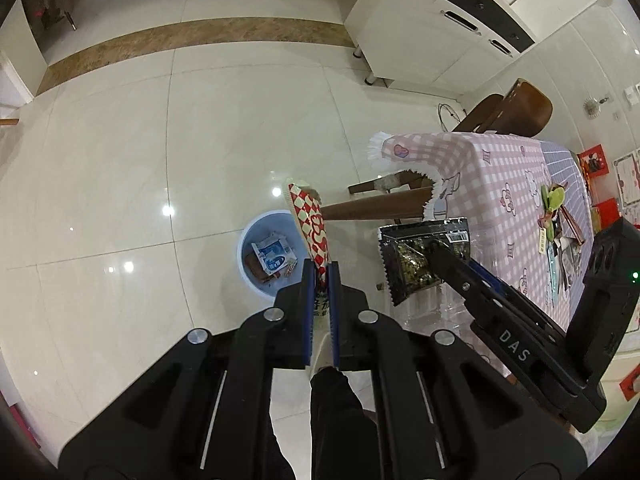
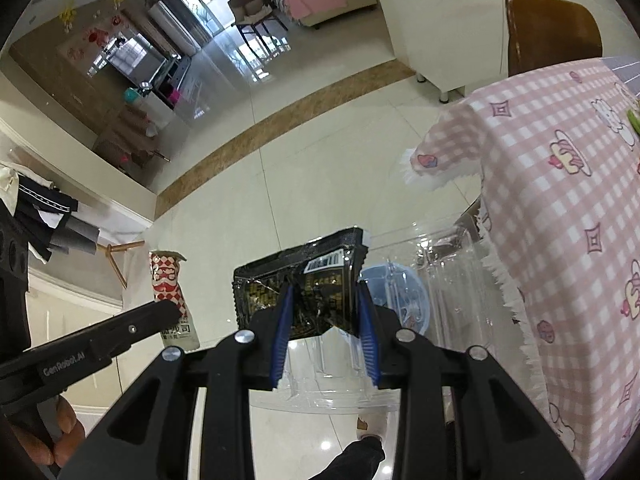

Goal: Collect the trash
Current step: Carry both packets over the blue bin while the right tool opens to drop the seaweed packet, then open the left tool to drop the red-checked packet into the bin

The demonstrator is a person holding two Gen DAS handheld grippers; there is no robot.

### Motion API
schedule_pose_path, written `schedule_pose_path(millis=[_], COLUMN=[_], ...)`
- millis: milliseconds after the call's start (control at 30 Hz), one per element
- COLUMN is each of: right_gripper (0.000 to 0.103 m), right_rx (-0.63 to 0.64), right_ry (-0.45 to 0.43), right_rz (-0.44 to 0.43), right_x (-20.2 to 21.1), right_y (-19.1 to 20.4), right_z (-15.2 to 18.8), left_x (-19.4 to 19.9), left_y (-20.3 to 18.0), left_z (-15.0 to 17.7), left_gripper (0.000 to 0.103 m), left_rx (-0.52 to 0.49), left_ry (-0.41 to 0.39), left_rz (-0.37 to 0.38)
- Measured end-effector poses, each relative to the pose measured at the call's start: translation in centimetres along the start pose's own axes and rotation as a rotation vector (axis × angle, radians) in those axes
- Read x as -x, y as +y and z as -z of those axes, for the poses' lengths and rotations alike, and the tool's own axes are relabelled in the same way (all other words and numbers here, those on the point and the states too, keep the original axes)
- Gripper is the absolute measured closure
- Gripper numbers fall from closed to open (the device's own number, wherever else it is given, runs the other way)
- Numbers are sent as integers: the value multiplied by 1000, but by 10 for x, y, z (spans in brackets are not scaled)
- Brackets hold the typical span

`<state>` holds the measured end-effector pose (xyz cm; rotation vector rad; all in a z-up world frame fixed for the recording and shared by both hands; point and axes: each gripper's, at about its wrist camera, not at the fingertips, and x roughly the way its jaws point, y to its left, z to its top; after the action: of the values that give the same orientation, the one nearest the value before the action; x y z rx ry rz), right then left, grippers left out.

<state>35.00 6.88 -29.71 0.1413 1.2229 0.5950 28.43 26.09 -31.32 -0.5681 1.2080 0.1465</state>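
Both wrappers are carried: left gripper [image 1: 321, 276] pinches the red-checked wrapper [image 1: 311, 222], right gripper [image 2: 326, 312] pinches the black packet [image 2: 304, 280]; next, release over the blue bin [image 1: 250, 248] just beyond the fingers.

Pink checked tablecloth [image 1: 496, 184] over the worktop, brown chair [image 1: 520, 108] behind it, white cabinet [image 1: 424, 28] on glossy tiled floor [image 1: 160, 128].

Open floor [image 1: 160, 152] lies left of the bin [image 1: 249, 254], whose mouth is unblocked from above. The table [image 1: 500, 184] and a clear chair [image 2: 448, 280] crowd its right
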Motion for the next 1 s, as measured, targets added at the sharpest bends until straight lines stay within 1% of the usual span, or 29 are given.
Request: schedule_pose_path(millis=[267,433,533,567,633,700,1000], right_gripper=[72,69,66,64,58,56,56], right_rx=[11,20,14,11,0,0,-40], right_ry=[22,31,40,41,44,40,40], right_rz=[8,1,25,29,25,27,31], right_x=[-18,-28,-35,-36,-37,-36,-24], right_y=[3,6,6,6,4,3,-12], right_z=[-7,-15,-19,-20,-21,-21,-19], left_x=[-9,-11,-13,-15,-16,-18,-26], left_y=[5,9,10,10,9,8,-6], left_z=[-7,-8,-9,-9,-9,-9,-12], left_gripper=[97,97,97,97,97,97,97], left_rx=[6,9,11,10,8,3,-34], left_ry=[13,17,24,27,32,36,59], left_rz=[-1,-6,-6,-7,-7,-6,2])
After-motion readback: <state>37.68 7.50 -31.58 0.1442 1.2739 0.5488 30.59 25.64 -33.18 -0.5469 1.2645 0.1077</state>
